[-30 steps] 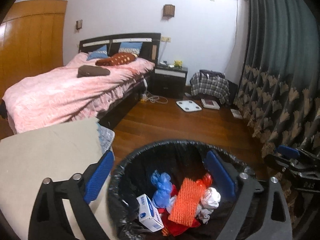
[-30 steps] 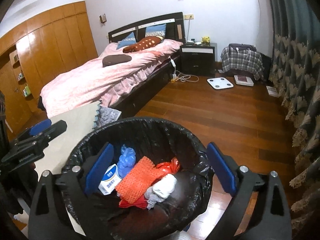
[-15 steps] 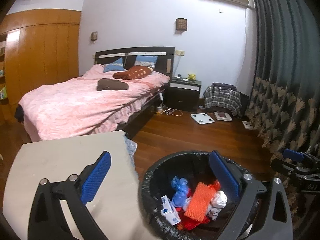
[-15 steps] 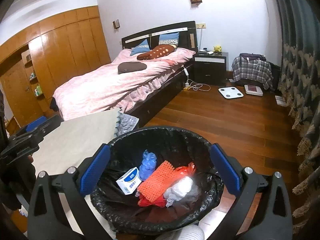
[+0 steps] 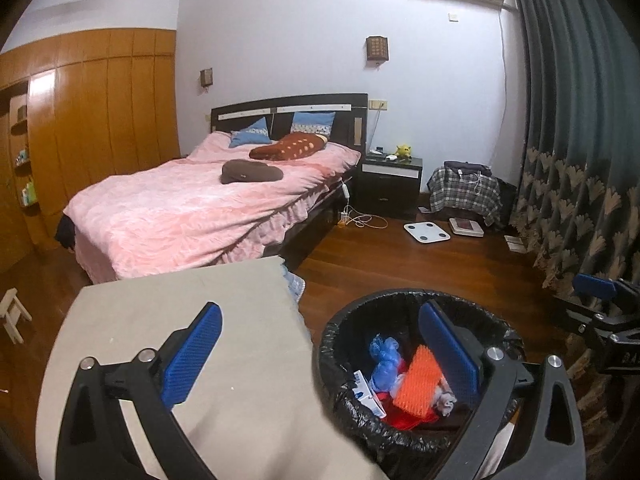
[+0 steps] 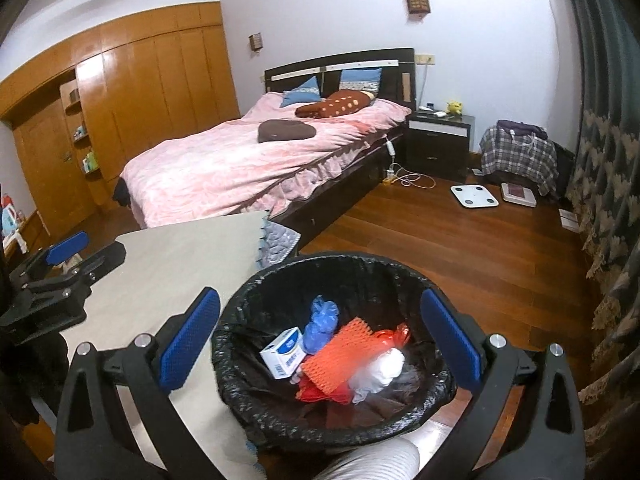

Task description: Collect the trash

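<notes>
A round bin with a black liner [image 5: 352, 328] [image 6: 360, 268] stands on the floor beside a beige table [image 5: 180, 320] [image 6: 180, 256]. Inside lie a white and blue box [image 6: 282, 352], a blue bag [image 6: 320, 320], an orange net [image 6: 340, 354] [image 5: 416, 380], red plastic and white tissue [image 6: 380, 368]. My left gripper [image 5: 320, 356] is open and empty above the table edge and bin rim. My right gripper [image 6: 320, 344] is open and empty above the bin. Each gripper shows in the other's view: the right one [image 5: 600, 312], the left one [image 6: 60, 268].
A bed with a pink cover [image 5: 192, 208] stands beyond the table. A dark nightstand [image 5: 390, 184], a white scale [image 5: 426, 232], a plaid-covered bundle [image 5: 464, 192] and cables lie on the wooden floor. Dark curtains [image 5: 580, 160] hang at the right. A wooden wardrobe [image 6: 120, 112] is at the left.
Both grippers have risen and pulled back from the bin, so it looks smaller and lower. The left view has shifted over the table. The trash in the bin has not moved.
</notes>
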Demonstrator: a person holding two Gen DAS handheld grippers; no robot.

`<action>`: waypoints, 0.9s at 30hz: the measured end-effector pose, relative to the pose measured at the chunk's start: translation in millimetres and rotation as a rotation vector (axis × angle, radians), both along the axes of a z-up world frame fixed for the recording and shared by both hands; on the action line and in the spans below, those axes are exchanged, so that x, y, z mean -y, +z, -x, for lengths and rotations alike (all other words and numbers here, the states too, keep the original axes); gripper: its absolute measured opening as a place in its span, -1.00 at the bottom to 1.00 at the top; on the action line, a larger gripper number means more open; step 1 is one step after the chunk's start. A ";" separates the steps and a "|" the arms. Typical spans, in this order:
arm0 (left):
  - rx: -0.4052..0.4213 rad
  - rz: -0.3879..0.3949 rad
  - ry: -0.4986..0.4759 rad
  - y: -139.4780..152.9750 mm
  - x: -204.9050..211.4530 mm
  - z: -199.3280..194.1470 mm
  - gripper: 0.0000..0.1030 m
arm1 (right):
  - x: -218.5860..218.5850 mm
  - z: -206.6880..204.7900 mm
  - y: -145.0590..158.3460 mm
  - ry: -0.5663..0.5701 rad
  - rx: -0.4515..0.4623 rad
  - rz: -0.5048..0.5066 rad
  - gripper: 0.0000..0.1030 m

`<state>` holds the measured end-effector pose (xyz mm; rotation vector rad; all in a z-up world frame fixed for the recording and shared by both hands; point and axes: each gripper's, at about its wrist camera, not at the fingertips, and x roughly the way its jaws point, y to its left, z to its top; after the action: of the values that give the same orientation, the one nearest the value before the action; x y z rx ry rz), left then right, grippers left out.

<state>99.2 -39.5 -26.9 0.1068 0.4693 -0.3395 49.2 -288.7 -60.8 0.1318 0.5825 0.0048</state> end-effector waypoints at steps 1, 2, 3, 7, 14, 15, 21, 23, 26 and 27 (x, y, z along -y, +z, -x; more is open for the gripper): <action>0.005 -0.002 0.004 2.4 -2.8 3.7 0.88 | -1.7 0.3 2.4 0.007 0.000 0.000 0.90; 0.009 0.000 0.008 4.3 -4.5 6.5 0.88 | -4.7 0.7 4.9 0.015 0.001 0.001 0.90; 0.010 0.000 0.010 5.3 -5.9 8.3 0.88 | -8.2 1.4 7.3 0.022 0.003 0.002 0.89; 0.019 -0.001 0.022 12.1 -11.0 17.8 0.88 | -18.2 3.1 14.5 0.042 0.006 0.001 0.89; 0.017 0.002 0.045 18.0 -20.0 26.4 0.88 | -29.3 5.9 26.3 0.062 0.018 -0.001 0.89; 0.018 0.002 0.046 18.7 -21.4 27.0 0.88 | -30.1 6.4 26.8 0.063 0.019 0.000 0.89; 0.025 -0.001 0.052 20.8 -23.6 31.5 0.88 | -37.7 7.6 28.4 0.076 0.018 0.009 0.89; 0.025 0.000 0.052 21.2 -23.9 32.0 0.88 | -39.3 7.9 28.8 0.080 0.018 0.008 0.89; 0.027 0.002 0.054 20.8 -24.9 32.7 0.88 | -42.1 7.8 29.5 0.083 0.019 0.010 0.89; 0.027 0.003 0.056 21.1 -25.4 33.3 0.88 | -42.2 7.5 30.0 0.084 0.019 0.009 0.89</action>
<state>65.9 -14.1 -5.8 0.0950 0.4443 -0.2839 41.7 -246.5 -30.8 0.0981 0.5683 0.0847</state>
